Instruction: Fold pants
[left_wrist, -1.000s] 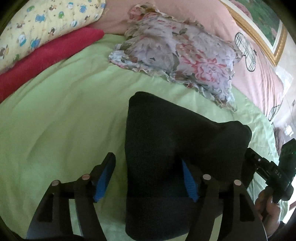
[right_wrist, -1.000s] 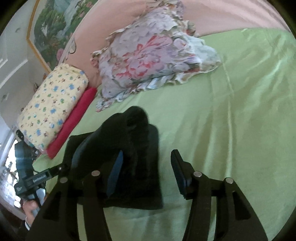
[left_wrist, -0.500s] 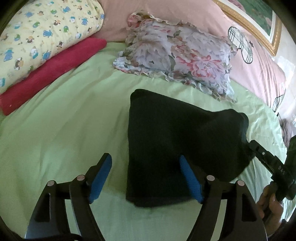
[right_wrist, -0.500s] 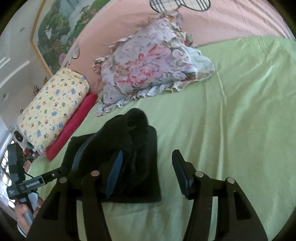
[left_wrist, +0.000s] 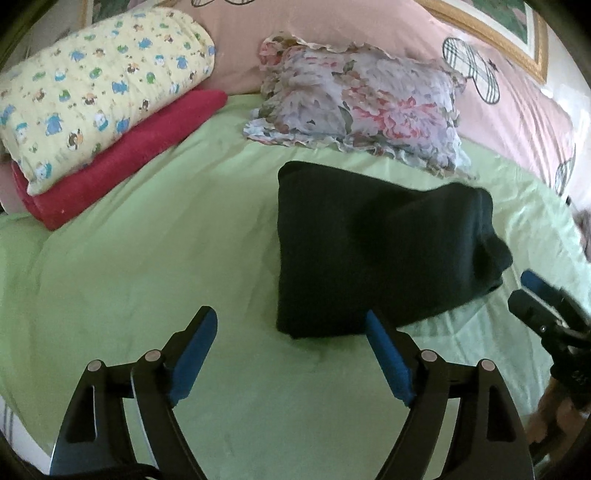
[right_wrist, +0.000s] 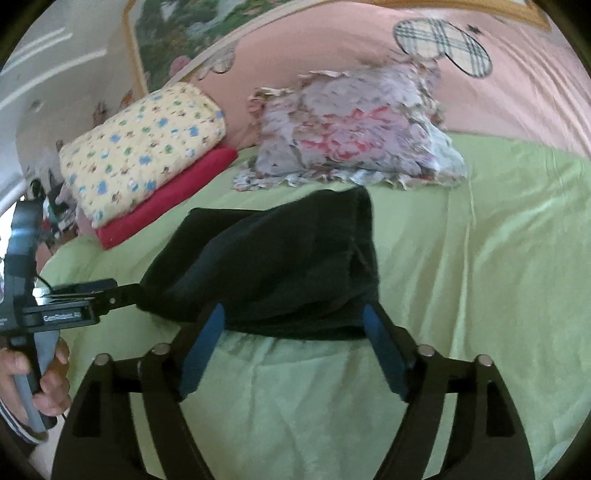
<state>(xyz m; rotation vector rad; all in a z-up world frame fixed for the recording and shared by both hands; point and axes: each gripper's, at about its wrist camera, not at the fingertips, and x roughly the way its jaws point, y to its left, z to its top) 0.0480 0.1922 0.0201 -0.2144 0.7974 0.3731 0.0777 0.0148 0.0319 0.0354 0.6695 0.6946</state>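
The black pants (left_wrist: 369, 254) lie folded into a thick rectangle on the green bed sheet (left_wrist: 147, 258), just in front of the floral pillow. In the right wrist view the pants (right_wrist: 280, 266) bulge up at their right end. My left gripper (left_wrist: 288, 325) is open and empty, just short of the pants' near edge. My right gripper (right_wrist: 291, 321) is open and empty, its fingertips at the pants' near edge. The right gripper shows at the right edge of the left wrist view (left_wrist: 546, 306). The left gripper shows at the left of the right wrist view (right_wrist: 66, 306).
A floral pillow (left_wrist: 362, 107) lies behind the pants. A yellow patterned quilt (left_wrist: 92, 92) sits on a red blanket (left_wrist: 125, 155) at the back left. A pink headboard cover (right_wrist: 480, 81) and a framed picture (right_wrist: 192, 33) stand behind the bed.
Both grippers have drawn back from the pants toward the near side. The pants have dropped flatter onto the sheet and lie free.
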